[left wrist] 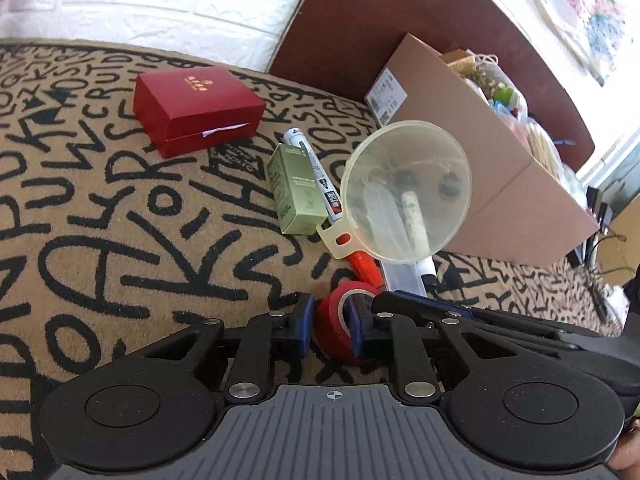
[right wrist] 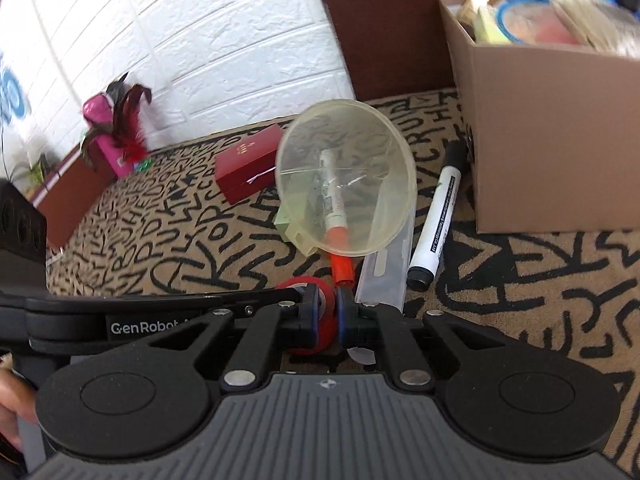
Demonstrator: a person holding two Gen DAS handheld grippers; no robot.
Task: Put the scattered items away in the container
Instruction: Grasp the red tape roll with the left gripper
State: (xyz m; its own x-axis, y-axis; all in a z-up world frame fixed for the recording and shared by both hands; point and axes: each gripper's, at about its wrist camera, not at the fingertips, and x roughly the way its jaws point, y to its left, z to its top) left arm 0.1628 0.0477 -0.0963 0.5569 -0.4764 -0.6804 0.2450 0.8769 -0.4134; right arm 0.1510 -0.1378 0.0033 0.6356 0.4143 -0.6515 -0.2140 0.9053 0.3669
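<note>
Red tape roll (left wrist: pixel 338 330) pinched by both tools on letter-print cloth (left wrist: pixel 120 240); white brick wall (right wrist: pixel 200 40) behind.

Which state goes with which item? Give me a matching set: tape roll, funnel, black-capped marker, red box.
1 tape roll
2 funnel
3 black-capped marker
4 red box

a lying beside the cardboard box
b closed, paper slip sticking out
c gripped between fingers
d resting over the red-capped marker

Pairs: 1-c, 2-d, 3-a, 4-b.
</note>
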